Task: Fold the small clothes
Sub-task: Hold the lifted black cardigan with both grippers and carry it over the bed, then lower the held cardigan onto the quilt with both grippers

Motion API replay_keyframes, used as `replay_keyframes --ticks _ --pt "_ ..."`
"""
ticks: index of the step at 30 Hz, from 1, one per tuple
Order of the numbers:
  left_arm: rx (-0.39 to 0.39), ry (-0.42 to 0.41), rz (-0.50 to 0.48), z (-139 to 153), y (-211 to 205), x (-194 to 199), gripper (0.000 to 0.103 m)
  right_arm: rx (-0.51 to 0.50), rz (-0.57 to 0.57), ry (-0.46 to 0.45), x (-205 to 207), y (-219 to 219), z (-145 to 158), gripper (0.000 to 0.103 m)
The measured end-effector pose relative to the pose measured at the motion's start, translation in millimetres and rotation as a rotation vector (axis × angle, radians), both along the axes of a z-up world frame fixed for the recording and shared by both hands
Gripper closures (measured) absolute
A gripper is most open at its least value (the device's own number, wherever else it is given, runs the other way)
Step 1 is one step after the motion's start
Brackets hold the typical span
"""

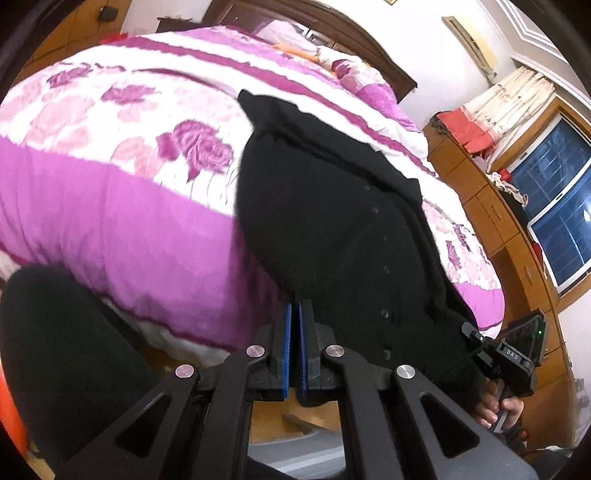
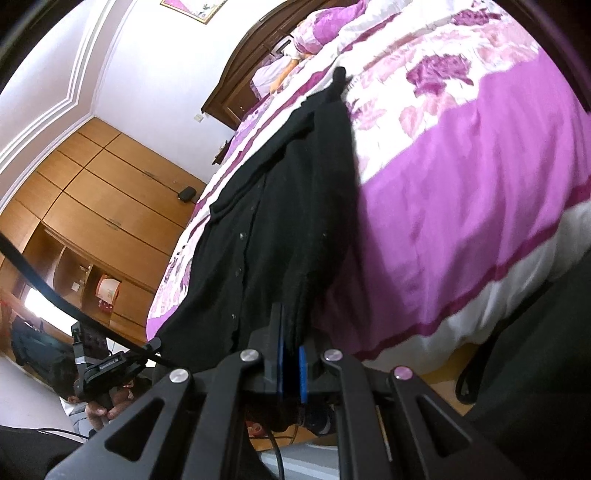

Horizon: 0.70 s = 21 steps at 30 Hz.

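Observation:
A black buttoned cardigan (image 1: 332, 206) lies stretched over the pink floral bedspread (image 1: 110, 166), its near hem hanging off the bed's front edge. My left gripper (image 1: 294, 310) is shut on one corner of that hem. In the right wrist view the cardigan (image 2: 288, 229) runs away along the bed, and my right gripper (image 2: 291, 332) is shut on the hem's other corner, with black cloth between the blue pads. Each gripper shows in the other's view: the right one (image 1: 513, 360) at lower right, the left one (image 2: 107, 365) at lower left.
The bedspread (image 2: 461, 184) covers a large bed with a dark wooden headboard (image 1: 332, 33). Wooden cabinets (image 1: 517, 240) and a window (image 1: 557, 206) stand on one side, a wooden wardrobe (image 2: 92, 206) on the other. My dark-clad legs (image 1: 66, 350) are near the bed's front edge.

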<state>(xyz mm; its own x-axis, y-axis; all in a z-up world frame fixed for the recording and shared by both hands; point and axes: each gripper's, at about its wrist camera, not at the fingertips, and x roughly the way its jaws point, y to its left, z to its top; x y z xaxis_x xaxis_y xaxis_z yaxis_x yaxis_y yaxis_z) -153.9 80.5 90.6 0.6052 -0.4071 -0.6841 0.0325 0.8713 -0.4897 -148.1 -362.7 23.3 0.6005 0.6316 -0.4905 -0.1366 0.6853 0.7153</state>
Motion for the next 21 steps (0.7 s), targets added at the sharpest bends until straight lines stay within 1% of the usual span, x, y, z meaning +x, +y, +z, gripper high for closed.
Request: replay_keyframes --ticks 3,7,11,14,18,21 --pt "-0.015 -0.018 0.008 7 3 3 0.103 -0.010 0.000 -0.023 8 -1 12 0.097" --pt "-0.014 -0.047 0.013 17 3 8 0.103 -0.002 0.006 -0.054 20 2 28 0.097" --pt "-0.057 -0.059 0.024 24 7 15 0.103 -0.011 0.017 -0.091 29 10 42 0.097" --pt "-0.068 -0.071 0.043 26 11 19 0.103 -0.020 0.013 -0.121 33 15 52 0.097" --pt "-0.079 -0.074 0.067 25 17 25 0.103 -0.025 0.006 -0.127 42 16 58 0.097" --pt "-0.069 -0.067 0.082 24 20 31 0.103 -0.029 0.012 -0.133 44 18 59 0.097"
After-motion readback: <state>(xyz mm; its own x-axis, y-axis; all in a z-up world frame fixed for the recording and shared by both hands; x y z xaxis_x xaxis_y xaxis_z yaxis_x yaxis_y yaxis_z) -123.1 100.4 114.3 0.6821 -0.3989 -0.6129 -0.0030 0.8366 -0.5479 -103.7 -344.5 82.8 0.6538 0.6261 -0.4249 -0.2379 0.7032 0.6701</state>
